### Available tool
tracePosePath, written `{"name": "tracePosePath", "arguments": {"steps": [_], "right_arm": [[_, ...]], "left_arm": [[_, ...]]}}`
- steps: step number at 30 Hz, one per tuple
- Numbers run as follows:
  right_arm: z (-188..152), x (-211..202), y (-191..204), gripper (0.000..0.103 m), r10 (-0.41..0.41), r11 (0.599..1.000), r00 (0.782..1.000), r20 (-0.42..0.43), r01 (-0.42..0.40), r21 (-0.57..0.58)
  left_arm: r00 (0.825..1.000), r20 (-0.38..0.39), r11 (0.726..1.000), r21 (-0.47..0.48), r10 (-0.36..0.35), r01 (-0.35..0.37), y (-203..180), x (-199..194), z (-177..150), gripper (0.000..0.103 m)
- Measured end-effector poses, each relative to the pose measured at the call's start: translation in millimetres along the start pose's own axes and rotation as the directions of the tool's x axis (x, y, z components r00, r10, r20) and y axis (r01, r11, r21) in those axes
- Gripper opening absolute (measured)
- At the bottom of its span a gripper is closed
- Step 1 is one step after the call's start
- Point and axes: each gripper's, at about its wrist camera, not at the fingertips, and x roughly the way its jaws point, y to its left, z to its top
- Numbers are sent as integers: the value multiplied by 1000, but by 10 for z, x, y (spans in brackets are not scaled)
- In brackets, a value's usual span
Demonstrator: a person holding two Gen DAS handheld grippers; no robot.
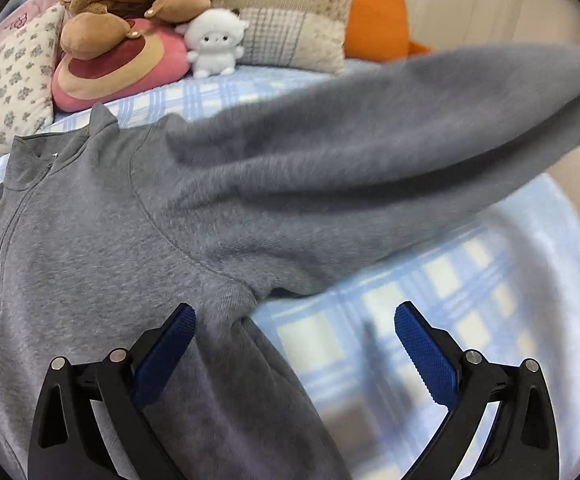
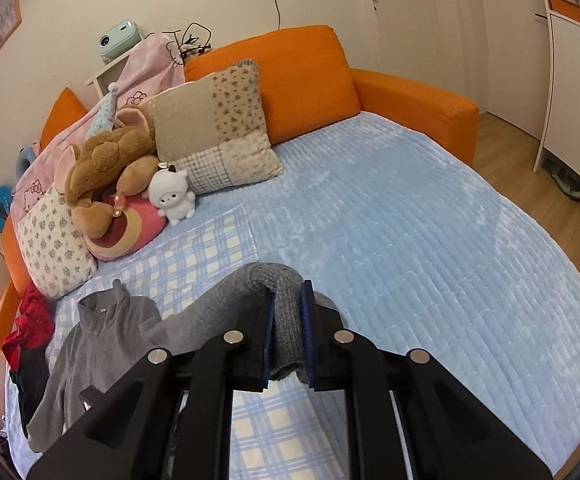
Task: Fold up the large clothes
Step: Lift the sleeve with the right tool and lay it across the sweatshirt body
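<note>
**Sleeve lift on grey zip jacket, right cuff held, left side free**

Right tongs (image 2: pixel 287 320): pads closed on the ribbed cuff (image 2: pixel 288 316) of the grey jacket's (image 1: pixel 90 248) sleeve (image 1: pixel 370 152). The cuff is bunched between the blue pads, with a fold of knit looping over the top. The grip looks full, not just on the edge.

Left tongs (image 1: pixel 294 320): jaws wide apart, holding nothing. They hover above the armpit seam (image 1: pixel 246 292), one blue pad (image 1: pixel 170 344) over the body fabric, the other over the checked sheet (image 1: pixel 430 280). I cannot tell whether either pad touches cloth.

The jacket lies front-up on the bed (image 2: pixel 410 216), zip closed, collar (image 2: pixel 104 300) toward the pillows. The body is flat on the checked sheet; the held sleeve rises off the bed and stretches away from the shoulder, blurred in the left view.

Judgement: the step in hand is folding this sleeve across the body. To do it well:
- Pin the shoulder or armpit with the left tongs so the body does not drag.
- Carry the cuff across low and level, letting the crease fall along the shoulder seam.
- Lay the sleeve flat before releasing, to avoid a twist at the cuff.

Risk: pulling too hard will skew the body.

Surroundings: patchwork pillow (image 2: pixel 218 128), white plush (image 2: pixel 172 196), brown plush (image 2: pixel 110 160), and orange sofa back (image 2: pixel 290 76) at the far end; red and dark clothes (image 2: pixel 26 332) are piled by the jacket's far side.
</note>
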Motion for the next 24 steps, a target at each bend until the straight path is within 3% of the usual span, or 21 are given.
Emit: {"name": "tracePosePath", "arguments": {"steps": [7,10,16,19,24], "right_arm": [[137,-219,779,12,51,995,998,48,-46,-94],[156,-293,1245,11,93,987,994,61,-84,-137],[40,-429,2545,11,195,950,979,55,-174,-259],[-41,-484,3137,11,230,932,972,45,-206,-298],[-299,-363,4248,11,310,891,949,-47,-308,-333]], "left_arm": [[987,130,994,-40,-96,102,403,-721,-203,101],[989,140,994,-88,-54,67,714,-929,-289,101],[990,134,989,-145,54,-34,1498,-1150,-527,101],[989,132,984,-172,69,-46,1871,-1304,-699,101],[981,152,980,-177,121,-93,2362,-1600,-1022,101]]}}
